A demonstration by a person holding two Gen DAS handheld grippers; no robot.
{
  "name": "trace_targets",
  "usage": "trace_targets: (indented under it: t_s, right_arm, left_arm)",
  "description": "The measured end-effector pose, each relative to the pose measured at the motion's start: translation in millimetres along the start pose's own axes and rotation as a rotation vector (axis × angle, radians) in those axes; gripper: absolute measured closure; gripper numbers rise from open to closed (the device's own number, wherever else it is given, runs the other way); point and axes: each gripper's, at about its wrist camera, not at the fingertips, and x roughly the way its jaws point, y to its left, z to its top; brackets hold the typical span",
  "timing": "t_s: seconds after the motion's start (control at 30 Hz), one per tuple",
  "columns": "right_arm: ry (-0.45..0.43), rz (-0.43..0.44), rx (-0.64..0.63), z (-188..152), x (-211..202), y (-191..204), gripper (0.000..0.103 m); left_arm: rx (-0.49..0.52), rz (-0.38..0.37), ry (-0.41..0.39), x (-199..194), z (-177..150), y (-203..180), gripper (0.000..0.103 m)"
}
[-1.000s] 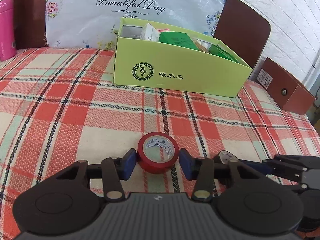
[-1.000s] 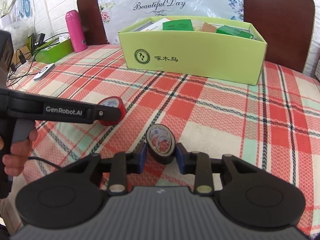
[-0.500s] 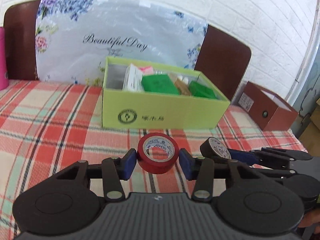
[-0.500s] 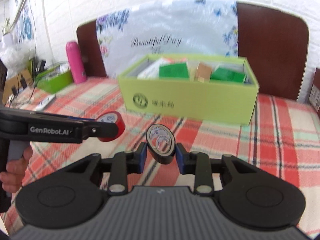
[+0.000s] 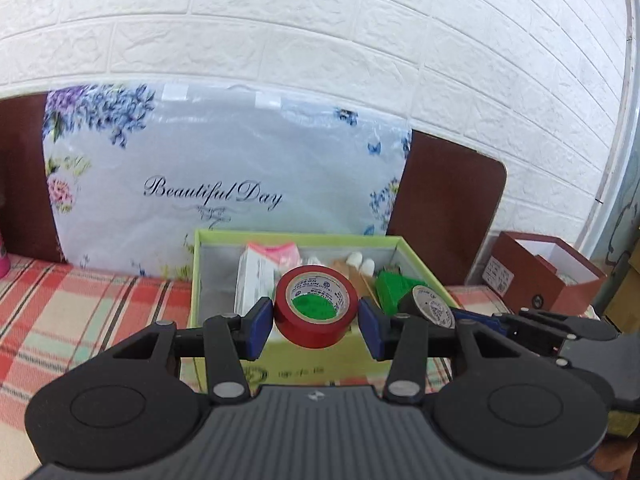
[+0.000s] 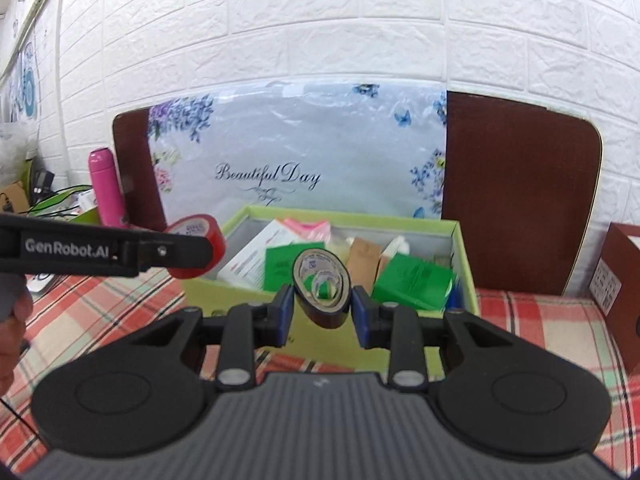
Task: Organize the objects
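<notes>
The left gripper (image 5: 316,322) is clamped on a glossy red roll of electrical tape (image 5: 316,306), its blue pads (image 5: 258,326) pressing the roll's two sides so that the round hole faces the camera, and the roll hangs in the air just in front of the open lime-green cardboard box (image 5: 198,276), level with its near wall. The right gripper (image 6: 322,310) is likewise closed on a black roll of electrical tape (image 6: 322,294), squeezed between blue pads (image 6: 284,312) into a slightly oval shape, and it too is held aloft at the near side of the same box (image 6: 466,280) (in the left wrist view this black roll (image 5: 428,306) shows just right of the red one, over the box's right front corner). In the right wrist view the red roll (image 6: 200,246) sits at the box's left front corner, partly hidden by the left gripper's black finger (image 6: 120,250). Inside the box lie flat green packets (image 6: 414,280), a white carton (image 5: 254,284), a pink-and-white wrapper (image 5: 280,254) and a small brown paper packet (image 6: 362,256). The box rests on a red, cream and green plaid tablecloth (image 5: 80,312). Behind the box leans a clear plastic bag printed with flowers and the words "Beautiful Day" (image 5: 224,176), against dark brown chair backs (image 6: 520,200) and a white brick-pattern wall (image 5: 320,40). To the box's right stands an open brown cardboard box (image 5: 548,272); to its left, in the right wrist view, a pink bottle (image 6: 106,188).
</notes>
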Motion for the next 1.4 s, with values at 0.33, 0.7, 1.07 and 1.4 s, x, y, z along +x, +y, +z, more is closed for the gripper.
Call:
trace_targets:
  t_s: [0.33,0.7,1.07,1.4]
  right_arm:
    - [-0.031,-0.070,0.038,23.4,55.7,-25.0,0.073]
    - [-0.075,-0.111,0.070,8.0,76.9,-32.3,0.013]
    - [0.004,-0.183,0.072,-23.7,18.8,-9.5,0.000]
    - [0.108,-0.193,0.022,-46.1,-56.9,23.5,0.000]
  left_arm:
    - [-0.023,0.041,-0.001,61.5,32.4,0.8,0.054]
    - [-0.098,0.101,-0.034,80.5,12.5,31.3,0.011]
    - [0.010,0.185,-0.094,3.1,-24.9,13.8,0.010]
    - [0.013,0.273,0.042,-50.9,-64.2,-11.1,0.010]
